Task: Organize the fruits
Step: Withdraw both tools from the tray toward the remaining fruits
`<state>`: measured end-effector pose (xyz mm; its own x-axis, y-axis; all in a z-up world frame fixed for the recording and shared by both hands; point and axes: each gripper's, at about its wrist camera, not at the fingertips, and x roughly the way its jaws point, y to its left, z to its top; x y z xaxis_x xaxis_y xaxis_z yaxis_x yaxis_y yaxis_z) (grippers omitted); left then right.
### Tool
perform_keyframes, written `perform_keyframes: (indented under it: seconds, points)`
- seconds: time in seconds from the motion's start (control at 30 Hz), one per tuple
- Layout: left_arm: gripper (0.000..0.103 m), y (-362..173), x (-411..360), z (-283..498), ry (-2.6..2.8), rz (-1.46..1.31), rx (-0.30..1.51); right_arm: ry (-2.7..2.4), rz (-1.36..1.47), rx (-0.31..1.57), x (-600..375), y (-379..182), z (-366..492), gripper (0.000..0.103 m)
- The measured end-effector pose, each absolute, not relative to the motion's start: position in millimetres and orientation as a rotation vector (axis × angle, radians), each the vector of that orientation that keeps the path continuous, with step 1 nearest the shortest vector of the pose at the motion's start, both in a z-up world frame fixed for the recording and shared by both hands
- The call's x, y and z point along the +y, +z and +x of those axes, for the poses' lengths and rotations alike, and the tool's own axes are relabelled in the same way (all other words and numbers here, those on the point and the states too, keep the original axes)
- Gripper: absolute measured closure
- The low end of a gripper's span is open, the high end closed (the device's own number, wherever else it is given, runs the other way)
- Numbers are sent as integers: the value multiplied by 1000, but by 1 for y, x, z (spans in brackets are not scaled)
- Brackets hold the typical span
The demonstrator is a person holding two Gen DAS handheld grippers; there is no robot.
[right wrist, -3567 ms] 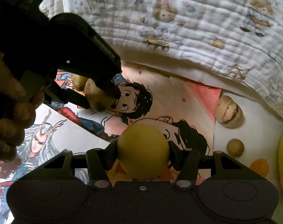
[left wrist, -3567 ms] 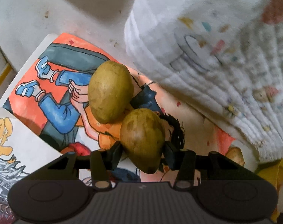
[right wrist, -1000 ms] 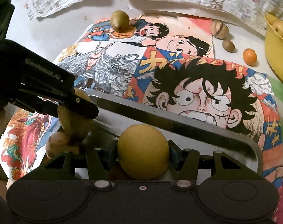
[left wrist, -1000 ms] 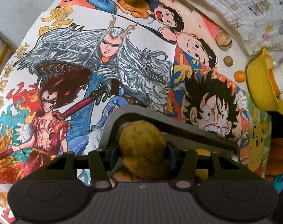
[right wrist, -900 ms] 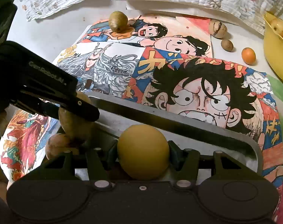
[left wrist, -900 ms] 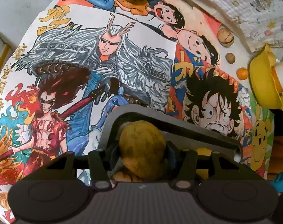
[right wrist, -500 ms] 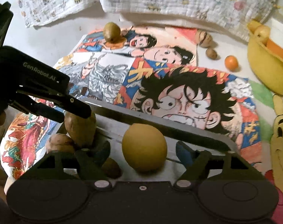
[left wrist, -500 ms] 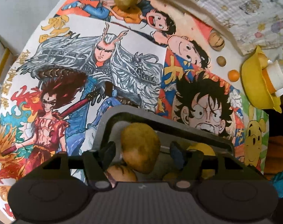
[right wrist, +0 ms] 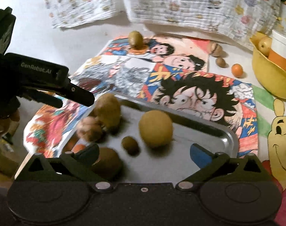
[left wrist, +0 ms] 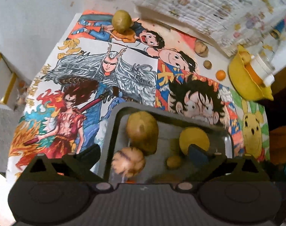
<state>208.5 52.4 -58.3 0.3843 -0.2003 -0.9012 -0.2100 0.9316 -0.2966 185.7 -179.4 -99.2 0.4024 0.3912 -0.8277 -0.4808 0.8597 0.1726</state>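
Tongs opening over the tray — both pairs empty, their fruit lying loose below.

Left tongs (left wrist: 144, 152) and right tongs (right wrist: 144, 151) have their jaws spreading wide, with nothing pressed between the pads. On the metal tray (right wrist: 227, 137) lie a brown-green oval fruit (left wrist: 142, 131), a round yellow fruit (right wrist: 155, 129), a striped brown one (left wrist: 128, 161) and a small olive-coloured one (right wrist: 130, 144), close together but mostly apart. Out on the painted cartoon mat (left wrist: 109, 71) another oval fruit (left wrist: 122, 20), a striped one (left wrist: 201, 48), a small brown one (left wrist: 207, 64) and a small orange one (left wrist: 220, 74) wait — well apart from the tray, near a yellow bowl (left wrist: 242, 82). These look firm, light and smooth-skinned, likely to roll; I would pinch each across its widest middle, gently.
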Motion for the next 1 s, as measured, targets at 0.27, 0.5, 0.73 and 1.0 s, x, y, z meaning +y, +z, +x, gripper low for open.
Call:
perform_keyframes:
  seconds: [0.27, 0.5, 0.73, 1.0]
  points:
    - [2, -60, 44, 156, -24, -270, 1198, 629, -152, 1078, -181, -100, 157, 1]
    - [1, -74, 46, 131, -4, -232, 1294, 604, -198, 1155, -190, -111, 145, 1]
    - [1, -80, 37, 121, 52, -105, 1351, 464, -182, 1198, -207, -117, 153, 1]
    - [1, -79, 38, 120, 67, -85, 1362, 286, -99, 1215, -233, -122, 166, 1]
